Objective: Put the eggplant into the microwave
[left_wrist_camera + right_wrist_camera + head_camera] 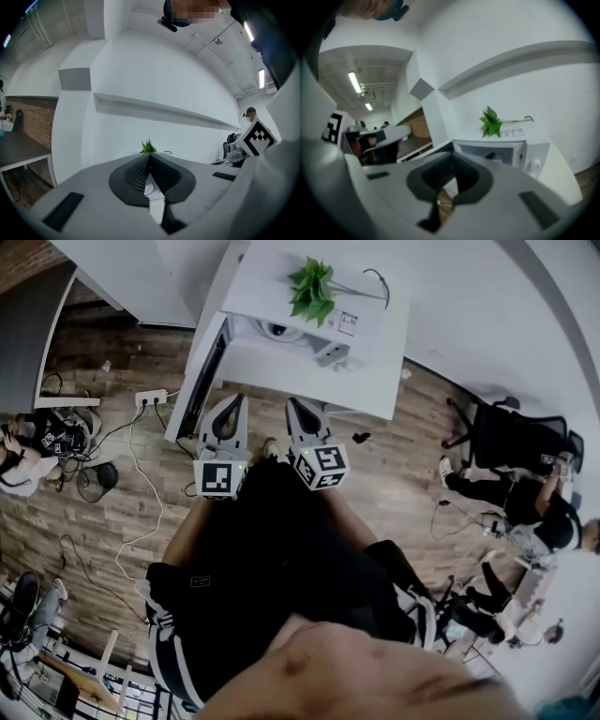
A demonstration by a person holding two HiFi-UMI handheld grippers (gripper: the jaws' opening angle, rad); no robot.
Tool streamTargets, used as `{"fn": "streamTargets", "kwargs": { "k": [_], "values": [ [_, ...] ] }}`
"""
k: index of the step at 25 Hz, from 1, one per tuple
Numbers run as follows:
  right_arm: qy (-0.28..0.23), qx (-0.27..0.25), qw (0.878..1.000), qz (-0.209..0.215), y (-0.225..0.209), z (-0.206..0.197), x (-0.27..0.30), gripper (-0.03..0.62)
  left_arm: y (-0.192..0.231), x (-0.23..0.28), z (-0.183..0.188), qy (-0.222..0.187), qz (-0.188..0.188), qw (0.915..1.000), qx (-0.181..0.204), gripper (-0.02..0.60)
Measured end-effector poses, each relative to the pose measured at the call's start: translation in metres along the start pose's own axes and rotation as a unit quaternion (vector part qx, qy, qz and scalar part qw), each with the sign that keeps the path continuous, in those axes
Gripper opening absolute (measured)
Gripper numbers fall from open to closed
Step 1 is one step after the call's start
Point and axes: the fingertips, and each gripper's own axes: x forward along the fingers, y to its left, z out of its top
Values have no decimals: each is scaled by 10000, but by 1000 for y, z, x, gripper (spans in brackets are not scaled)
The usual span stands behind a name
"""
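A white microwave [366, 352] stands on a white table with its door [199, 371] swung open to the left. Inside the cavity lies a dark thing on the turntable [277, 331], also glimpsed in the right gripper view [494, 153]; it may be the eggplant, but it is too small to tell. My left gripper [232, 401] and right gripper [292, 405] hover side by side in front of the opening, a little back from it. The left gripper [149, 157] and the right gripper [452, 161] both have their jaws shut with nothing between them.
A green plant [314, 287] and a cable sit on top of the microwave. A power strip [150, 397] and loose cables lie on the wood floor at the left. An office chair [511, 439] and seated people are at the right.
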Motion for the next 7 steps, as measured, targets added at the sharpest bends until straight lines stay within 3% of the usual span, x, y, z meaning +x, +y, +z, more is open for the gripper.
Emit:
{"fn": "streamTargets", "kwargs": {
  "k": [7],
  "values": [
    [-6,-46,10000,-22,-1,5,-3,35,0,4,4,-7,46,9999,-102,32]
  ]
}}
